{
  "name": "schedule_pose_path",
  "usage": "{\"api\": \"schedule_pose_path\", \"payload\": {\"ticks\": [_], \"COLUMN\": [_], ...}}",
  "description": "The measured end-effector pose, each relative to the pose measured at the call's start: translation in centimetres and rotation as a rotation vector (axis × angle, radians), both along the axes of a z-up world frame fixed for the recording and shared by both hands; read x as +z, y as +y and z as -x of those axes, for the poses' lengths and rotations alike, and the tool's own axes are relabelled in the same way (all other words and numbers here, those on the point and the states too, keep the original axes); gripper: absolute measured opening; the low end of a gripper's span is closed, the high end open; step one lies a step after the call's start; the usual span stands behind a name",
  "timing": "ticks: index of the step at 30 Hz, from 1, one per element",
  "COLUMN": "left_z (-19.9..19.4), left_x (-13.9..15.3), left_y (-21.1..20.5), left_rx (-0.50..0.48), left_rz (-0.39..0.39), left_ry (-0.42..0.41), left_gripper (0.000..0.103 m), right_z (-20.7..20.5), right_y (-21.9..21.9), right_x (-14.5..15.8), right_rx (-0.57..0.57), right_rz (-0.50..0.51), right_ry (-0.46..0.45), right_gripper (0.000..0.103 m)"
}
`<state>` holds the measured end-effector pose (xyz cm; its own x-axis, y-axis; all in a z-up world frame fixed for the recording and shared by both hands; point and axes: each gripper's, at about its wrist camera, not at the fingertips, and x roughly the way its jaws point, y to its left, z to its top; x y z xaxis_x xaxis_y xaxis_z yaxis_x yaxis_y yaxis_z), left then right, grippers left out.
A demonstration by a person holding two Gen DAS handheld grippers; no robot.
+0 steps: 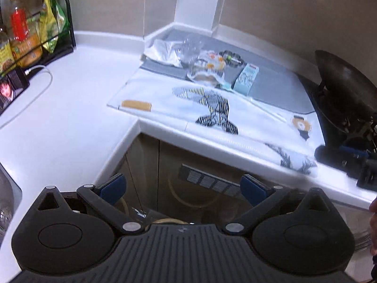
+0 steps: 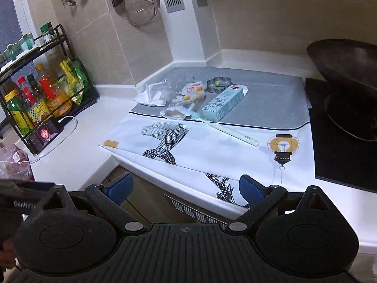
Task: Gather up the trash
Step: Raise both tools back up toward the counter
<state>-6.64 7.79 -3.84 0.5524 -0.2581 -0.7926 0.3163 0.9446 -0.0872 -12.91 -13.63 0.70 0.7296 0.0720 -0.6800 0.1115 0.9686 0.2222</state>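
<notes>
The trash lies in a heap at the back of a patterned mat (image 2: 212, 151) on the counter. It is a crumpled white paper (image 2: 150, 95), a clear plastic wrapper (image 2: 173, 83), a printed food pouch (image 2: 186, 99) and a pale blue carton (image 2: 223, 101). The left wrist view shows the same pouch (image 1: 209, 69) and carton (image 1: 246, 77), further off. My right gripper (image 2: 186, 188) is open over the counter's front edge, well short of the heap. My left gripper (image 1: 183, 188) is open too, above the cabinet front. Nothing is between either pair of fingers.
A pale toothbrush (image 2: 226, 129) and a flower-shaped metal mould (image 2: 219, 83) lie by the trash. A dark wok (image 2: 346, 75) sits on a black hob (image 2: 341, 141) at the right. At the left are a bottle rack (image 2: 44, 89), a propped phone (image 2: 47, 134) and its cable.
</notes>
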Motion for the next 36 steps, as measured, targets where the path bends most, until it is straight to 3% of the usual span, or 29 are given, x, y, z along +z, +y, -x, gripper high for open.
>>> {"api": "schedule_pose_path", "payload": {"ticks": [8, 22, 36], "left_z": [-1.0, -1.2, -5.2], "left_x": [1.2, 2.1, 3.2], "left_y": [0.5, 1.6, -0.6], "left_rx": [0.045, 0.078, 0.075], "left_rz": [-0.065, -0.040, -0.076], "left_ry": [-0.032, -0.037, -0.061], "left_gripper": [0.103, 0.103, 0.103], "right_z": [-0.2, -0.7, -1.0], "right_y": [1.3, 2.4, 0.2], "right_x": [1.2, 1.5, 0.5], "right_rx": [0.014, 0.045, -0.056], "right_rz": [0.017, 0.035, 0.043], "right_ry": [-0.012, 0.002, 0.035], "right_gripper": [0.102, 0.103, 0.103]}}
